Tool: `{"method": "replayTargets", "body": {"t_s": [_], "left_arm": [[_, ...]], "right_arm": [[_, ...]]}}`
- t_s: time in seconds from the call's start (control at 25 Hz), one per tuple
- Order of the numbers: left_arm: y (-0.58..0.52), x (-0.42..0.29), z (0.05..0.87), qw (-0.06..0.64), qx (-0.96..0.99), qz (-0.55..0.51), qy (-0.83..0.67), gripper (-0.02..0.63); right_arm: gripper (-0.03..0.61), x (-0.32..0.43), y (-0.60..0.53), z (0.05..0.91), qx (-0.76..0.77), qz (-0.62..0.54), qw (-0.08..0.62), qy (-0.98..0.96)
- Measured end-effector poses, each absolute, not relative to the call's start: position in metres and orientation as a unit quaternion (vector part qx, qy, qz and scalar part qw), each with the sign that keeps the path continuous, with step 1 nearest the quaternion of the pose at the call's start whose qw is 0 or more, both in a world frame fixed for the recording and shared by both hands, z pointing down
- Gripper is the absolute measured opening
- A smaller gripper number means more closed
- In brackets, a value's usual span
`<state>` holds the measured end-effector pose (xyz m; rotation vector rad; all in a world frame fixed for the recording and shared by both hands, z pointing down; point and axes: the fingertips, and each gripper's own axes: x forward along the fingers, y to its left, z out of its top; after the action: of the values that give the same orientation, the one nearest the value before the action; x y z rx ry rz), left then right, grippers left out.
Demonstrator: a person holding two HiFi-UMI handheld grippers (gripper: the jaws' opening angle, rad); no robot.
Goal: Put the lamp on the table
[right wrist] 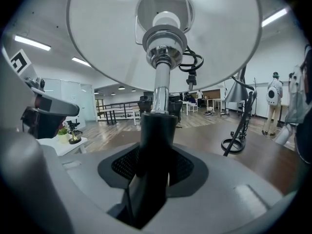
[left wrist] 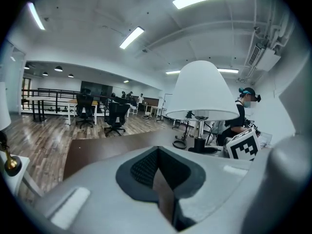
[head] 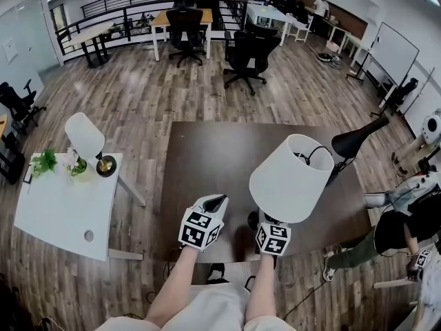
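The lamp has a white conical shade on a chrome and black stem. My right gripper is shut on the black lower part of that stem and holds the lamp upright over the near edge of the dark brown table. In the right gripper view the shade fills the top of the picture, and the stem stands between the right gripper's jaws. The lamp's base shows low over the tabletop; whether it touches I cannot tell. My left gripper hangs beside it to the left, shut and empty.
A white side table at the left carries a second white lamp and a small plant. A black floor lamp leans at the table's right end. A person sits at the right. Office chairs stand beyond the table.
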<state>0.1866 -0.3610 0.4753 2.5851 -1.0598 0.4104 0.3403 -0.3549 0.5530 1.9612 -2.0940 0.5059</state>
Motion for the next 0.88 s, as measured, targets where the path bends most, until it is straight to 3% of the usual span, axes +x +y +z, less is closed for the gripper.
{"method": "replayTargets", "body": {"t_s": [0.36,0.88], "left_arm": [[-0.396,0.201,0.515,0.17,0.901,0.147,-0.371,0.008],[-0.404,0.164,0.596,0.212,0.879,0.173,-0.39,0.003]], "right_arm": [[0.175,0.352,-0.412,0.58,0.644,0.174,0.104,-0.738],[0.173,0.313,-0.475,0.652,0.604,0.116,0.098,-0.782]]}}
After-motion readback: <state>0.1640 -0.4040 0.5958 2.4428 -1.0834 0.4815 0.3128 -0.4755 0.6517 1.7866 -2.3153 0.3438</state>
